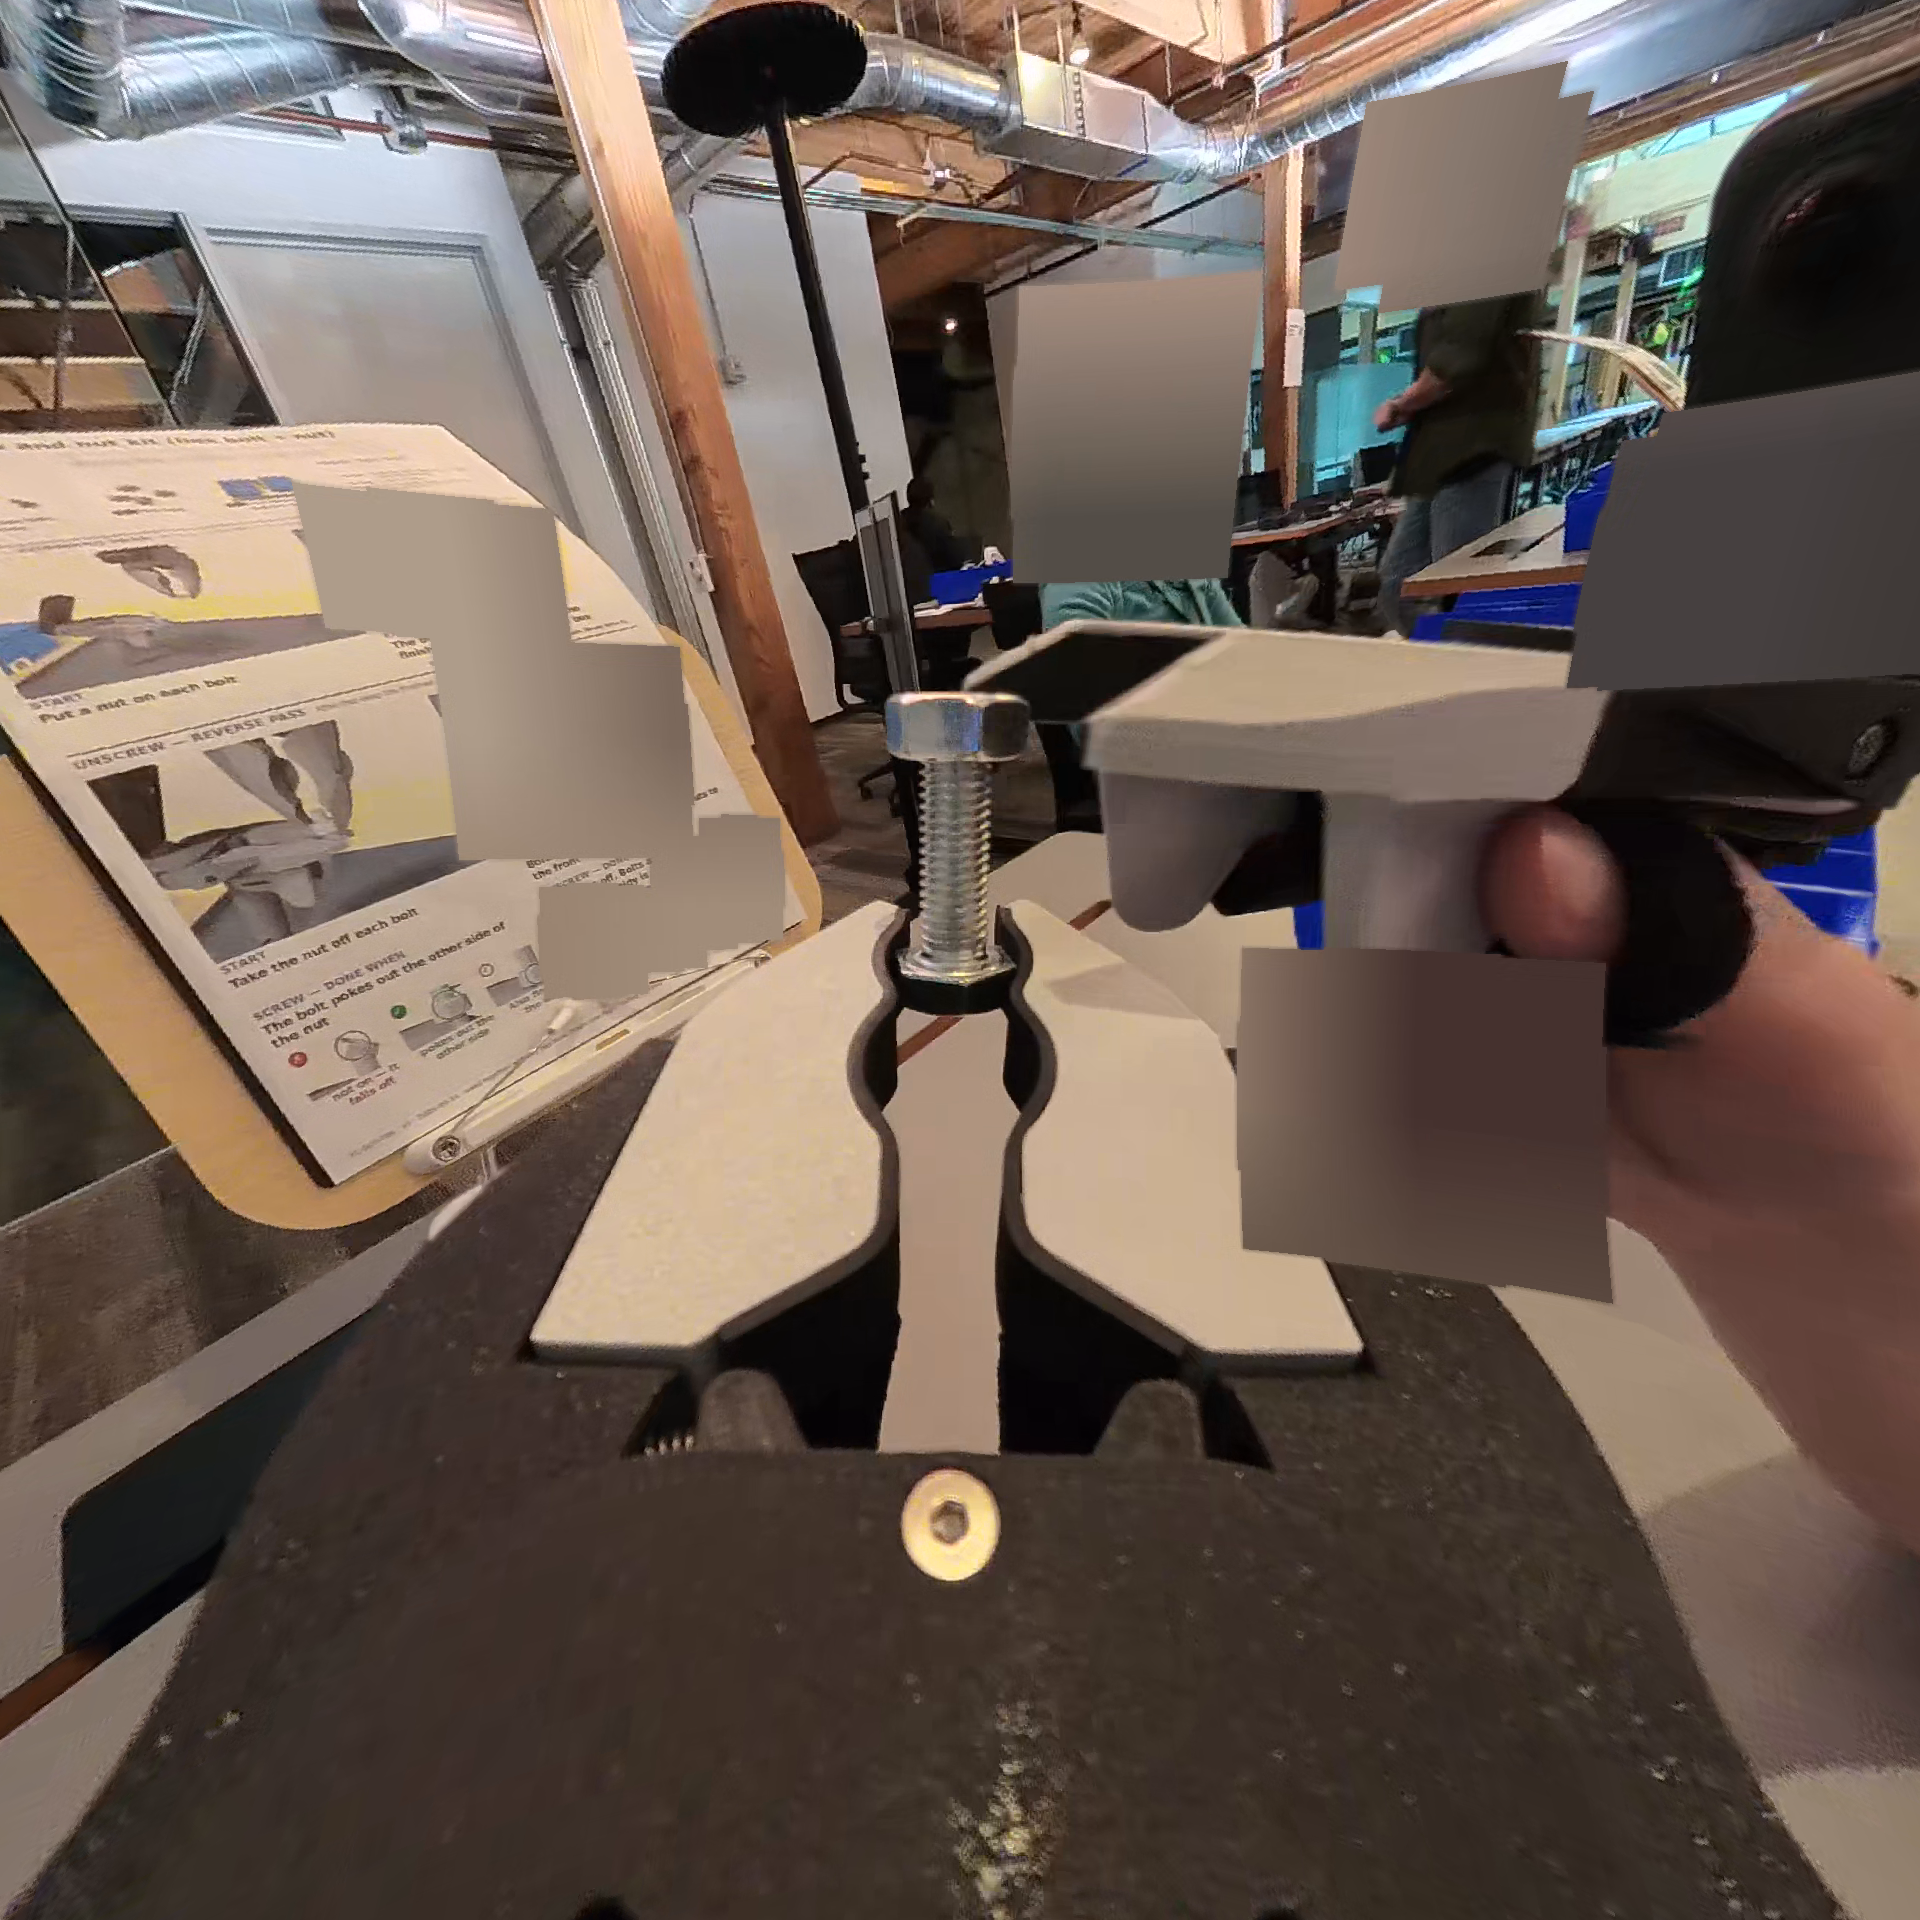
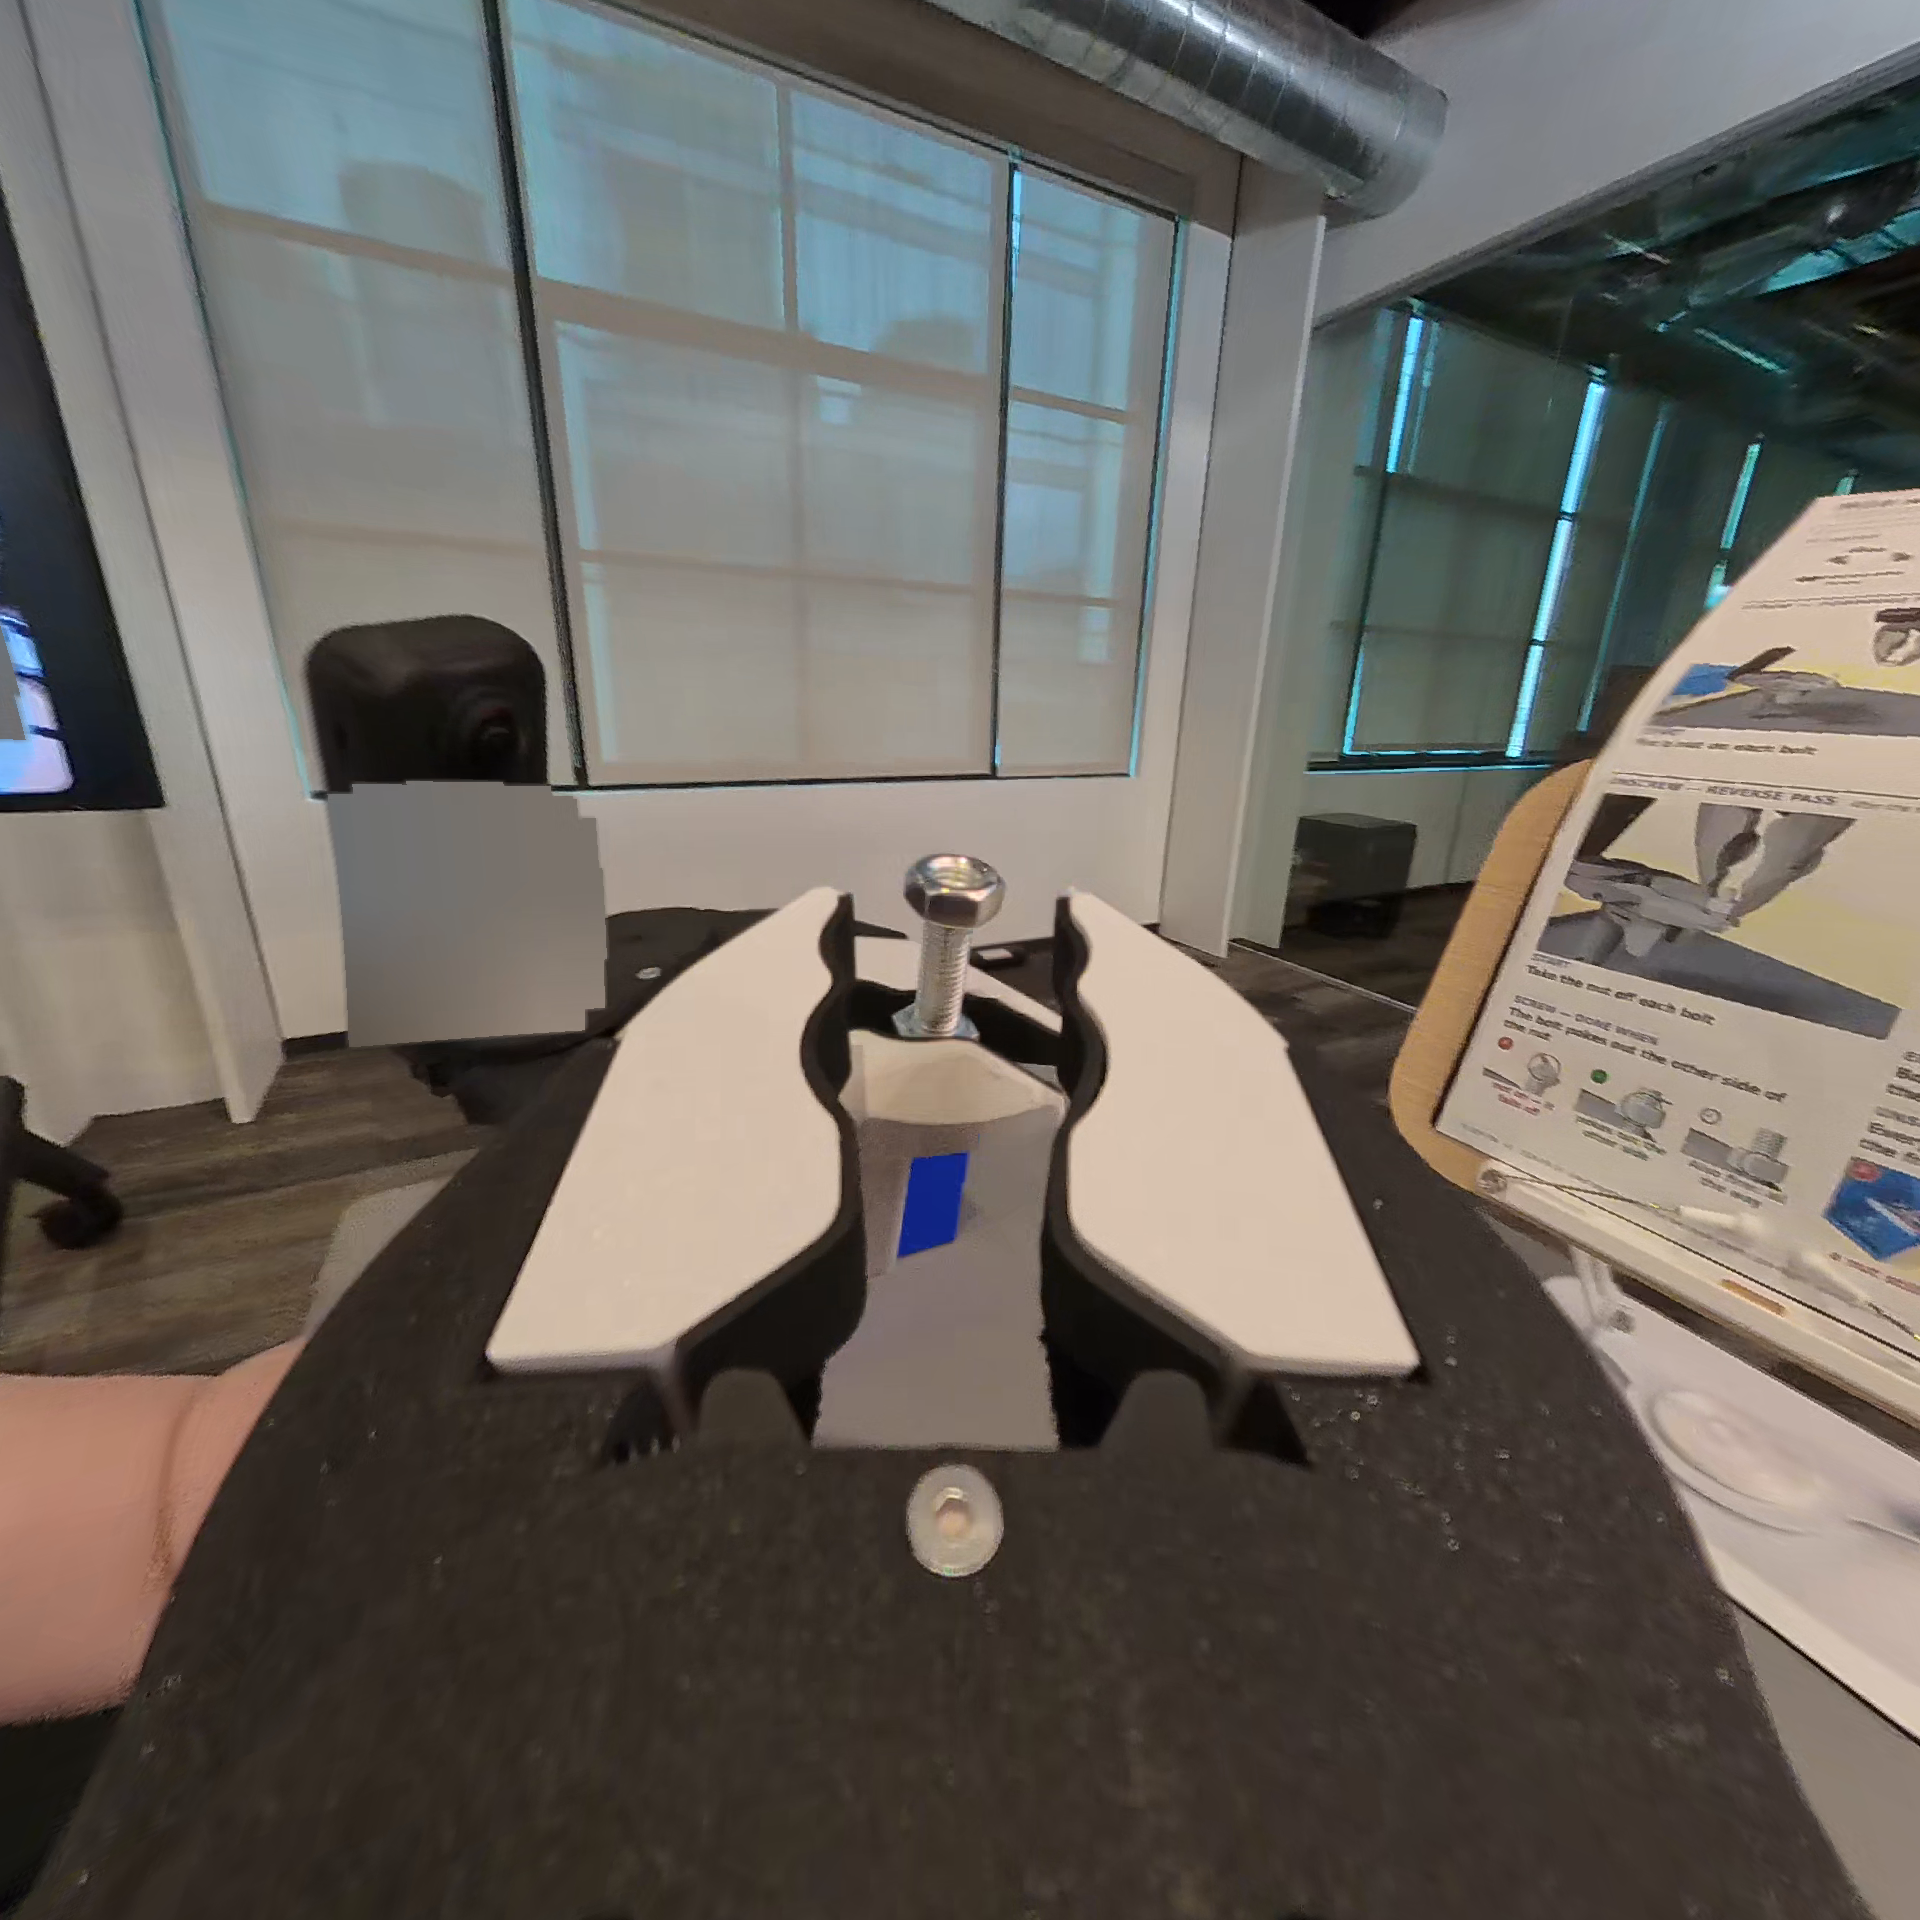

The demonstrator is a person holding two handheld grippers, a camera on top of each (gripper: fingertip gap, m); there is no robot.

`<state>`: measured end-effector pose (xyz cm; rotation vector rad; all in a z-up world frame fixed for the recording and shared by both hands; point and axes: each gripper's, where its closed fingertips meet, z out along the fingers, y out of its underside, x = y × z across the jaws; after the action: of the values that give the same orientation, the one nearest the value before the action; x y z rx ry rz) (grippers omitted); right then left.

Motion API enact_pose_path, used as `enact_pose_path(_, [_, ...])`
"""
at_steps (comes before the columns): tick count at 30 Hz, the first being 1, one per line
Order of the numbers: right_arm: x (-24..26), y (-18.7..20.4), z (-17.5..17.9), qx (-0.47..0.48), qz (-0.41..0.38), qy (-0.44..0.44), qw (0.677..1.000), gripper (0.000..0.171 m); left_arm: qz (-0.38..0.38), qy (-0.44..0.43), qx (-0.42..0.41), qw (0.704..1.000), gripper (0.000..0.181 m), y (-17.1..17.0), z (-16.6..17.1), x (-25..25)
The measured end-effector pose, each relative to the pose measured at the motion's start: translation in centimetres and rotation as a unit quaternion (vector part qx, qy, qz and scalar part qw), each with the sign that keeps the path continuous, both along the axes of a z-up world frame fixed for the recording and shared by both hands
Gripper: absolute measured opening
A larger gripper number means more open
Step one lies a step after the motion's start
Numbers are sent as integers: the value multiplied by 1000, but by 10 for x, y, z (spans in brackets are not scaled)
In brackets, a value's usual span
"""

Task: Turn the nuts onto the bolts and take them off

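Note:
A silver bolt [image 1: 954,842] stands upright with its head down. My left gripper [image 1: 954,940] is shut on the bolt's hex head [image 1: 954,971]. A silver hex nut [image 1: 956,727] sits at the top end of the threads. My right gripper [image 1: 1029,712] comes in from the right, open, with its fingertips right beside the nut. In the right wrist view the nut [image 2: 954,891] and bolt [image 2: 943,966] show between the spread tips of my right gripper [image 2: 951,914]. I cannot tell whether a fingertip touches the nut.
An instruction sheet on a wooden board [image 1: 260,779] leans at the left of the bolt and shows at the right in the right wrist view [image 2: 1714,935]. A hand [image 1: 1766,1143] holds the right gripper. A black pole [image 1: 821,364] and blue bins [image 1: 1839,894] stand behind. The grippers' ends are close to 4 centimetres from one another.

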<state>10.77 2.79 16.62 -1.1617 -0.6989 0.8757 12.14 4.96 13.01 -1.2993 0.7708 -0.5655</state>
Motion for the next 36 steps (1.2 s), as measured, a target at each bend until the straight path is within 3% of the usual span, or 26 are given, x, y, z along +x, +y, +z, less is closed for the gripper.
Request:
enact_pose_path(7, [-2, 3, -4, -11, -11, 4, 1000, 33, 33, 30, 23, 999, 15, 1, -5, 4])
enact_pose_path(13, [-3, -2, -3, 16, -17, -19, 1000, 19, 36, 43, 40, 998, 15, -2, -5, 7])
enact_pose_path(16, [-4, -12, 1, 40, 22, -33, 998, 19, -11, 45, 43, 998, 15, -13, -1, 11])
enact_pose_path(20, [-4, -37, 6, 79, 142, -52, 985, 19, -136, 60, 11, 989, 15, -43, 0, 16])
enact_pose_path(24, [-1, -69, 0, 109, 289, -68, 949, 19, -309, 73, -73, 945, 15, -87, -8, 20])
enact_pose_path(30, [12, -106, -12, 157, 436, -62, 884, 19, -484, 78, -166, 856, 15, -138, -20, 26])
enact_pose_path(33, [18, -122, -18, 179, 487, -58, 853, 19, -558, 76, -213, 798, 15, -160, -24, 26])
enact_pose_path(36, [22, -130, -21, 192, 514, -54, 834, 19, -594, 71, -233, 766, 15, -170, -26, 28])
